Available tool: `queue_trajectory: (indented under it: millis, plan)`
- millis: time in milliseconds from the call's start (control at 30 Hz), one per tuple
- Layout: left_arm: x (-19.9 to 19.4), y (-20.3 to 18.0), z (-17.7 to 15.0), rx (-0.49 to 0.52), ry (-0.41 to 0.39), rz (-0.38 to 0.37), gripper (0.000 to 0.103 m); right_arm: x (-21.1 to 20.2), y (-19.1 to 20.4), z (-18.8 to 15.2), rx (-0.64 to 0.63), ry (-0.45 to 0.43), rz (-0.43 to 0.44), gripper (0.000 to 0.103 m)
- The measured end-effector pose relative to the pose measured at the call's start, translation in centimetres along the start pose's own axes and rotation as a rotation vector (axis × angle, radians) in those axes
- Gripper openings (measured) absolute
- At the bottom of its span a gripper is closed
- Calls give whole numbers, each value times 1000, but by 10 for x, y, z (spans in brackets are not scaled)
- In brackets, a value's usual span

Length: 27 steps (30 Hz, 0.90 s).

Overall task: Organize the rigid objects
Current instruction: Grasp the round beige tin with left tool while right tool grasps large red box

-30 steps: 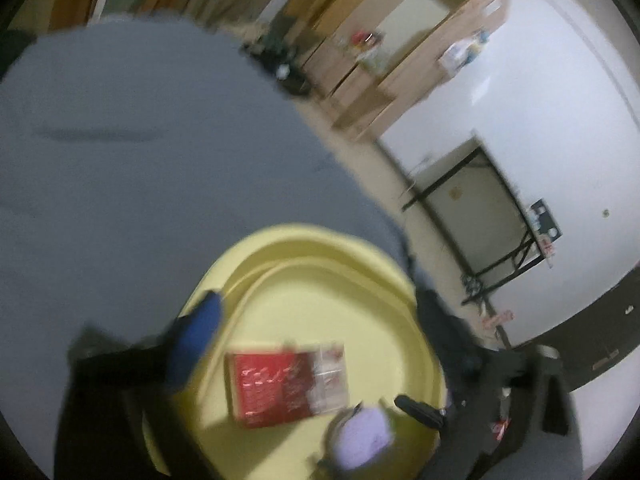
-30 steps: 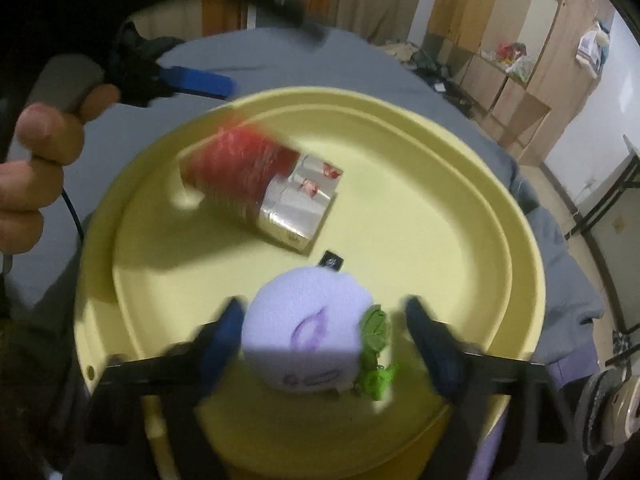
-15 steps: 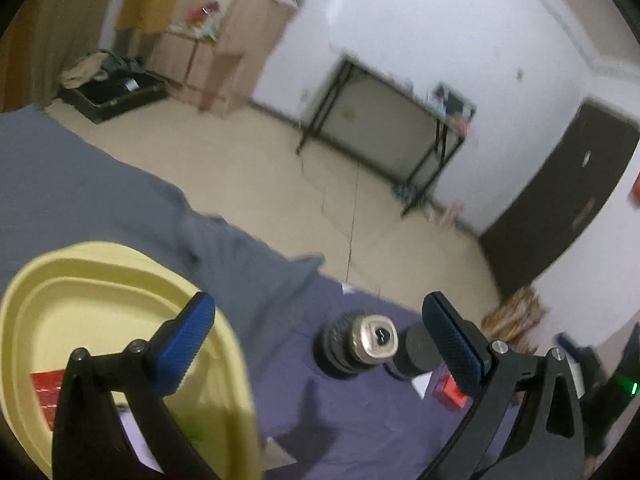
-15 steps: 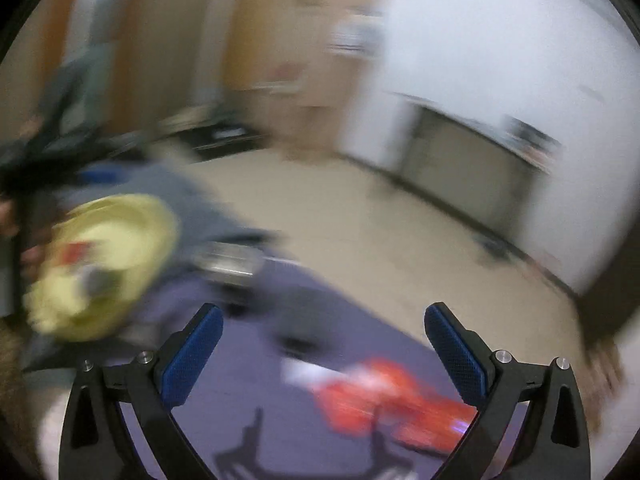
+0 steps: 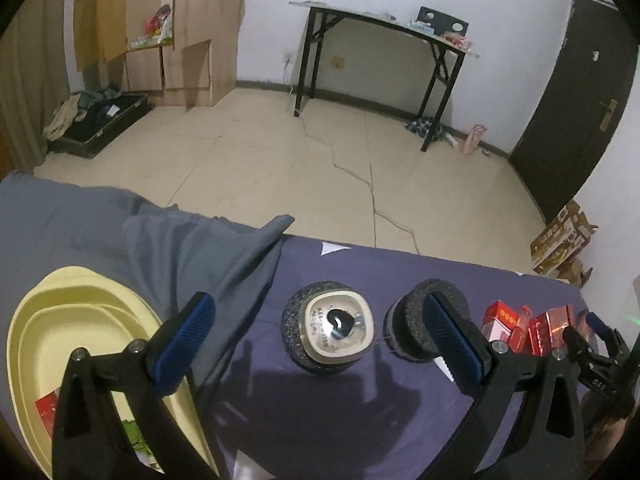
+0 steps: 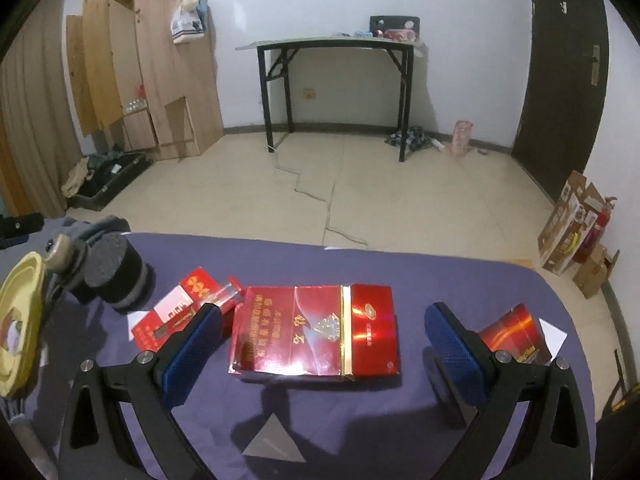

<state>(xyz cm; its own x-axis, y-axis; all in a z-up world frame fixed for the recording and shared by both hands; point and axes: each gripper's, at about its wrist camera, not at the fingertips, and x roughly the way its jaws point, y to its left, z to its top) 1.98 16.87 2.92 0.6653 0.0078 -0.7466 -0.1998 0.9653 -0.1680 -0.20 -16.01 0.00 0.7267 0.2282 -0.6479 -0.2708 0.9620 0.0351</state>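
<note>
**Both grippers hovering empty over loose items, tray waiting at the left**

The right gripper point(image 6: 322, 354) is hanging with its fingers spread wide and nothing between the pads, lined up on the big red box point(image 6: 314, 330) lying flat at lower centre of its view; that looks like the next pick. A smaller red box point(image 6: 176, 312) is lying just left of it, half tucked behind the left finger, and another red pack point(image 6: 514, 334) is peeking out behind the right finger.

The left gripper point(image 5: 320, 344) is also spread and holding nothing. It is framing the round tin point(image 5: 328, 330) at centre, with a dark foam ring point(image 5: 416, 320) just right of it, partly behind the right finger. The yellow tray point(image 5: 80, 312) is sitting at lower left, probably the drop spot, already holding a red box.

Everything is resting on a purple cloth point(image 6: 400, 420), with a grey cloth point(image 5: 160, 248) under the tray. Behind it, a bare tiled floor with cracks is running to a black folding table point(image 6: 336, 46) by the white wall, with a dark door point(image 6: 560, 60) at upper right.
</note>
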Motion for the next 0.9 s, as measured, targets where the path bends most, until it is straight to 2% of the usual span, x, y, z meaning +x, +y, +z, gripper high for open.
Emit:
queue_trajectory:
  millis: [133,400,500,567,700,733,767,900]
  plan:
    - [12,0,-1,10,56,-21,103,10,-19,-4,7,24,-3,103]
    - [37,-13,-8,44,118,-17,101,31,-18,6,-15,40,-7,103]
    - [45,-15,-11,66,143,16,87,36,-16,6,-22,51,-13,103]
    - [48,-11,-11,49,153,-2,65,39,-15,7,-26,50,-20,103]
    - [49,-5,-11,26,156,-35,62,43,-18,10,-16,42,-29,102]
    - [49,-4,-11,26,157,-37,62,44,-18,11,-16,42,-27,100]
    - [49,-4,-11,29,157,-38,61,47,-17,9,-19,41,-20,93]
    - [42,-2,-9,26,142,-62,58,48,-19,8,-24,18,-23,90]
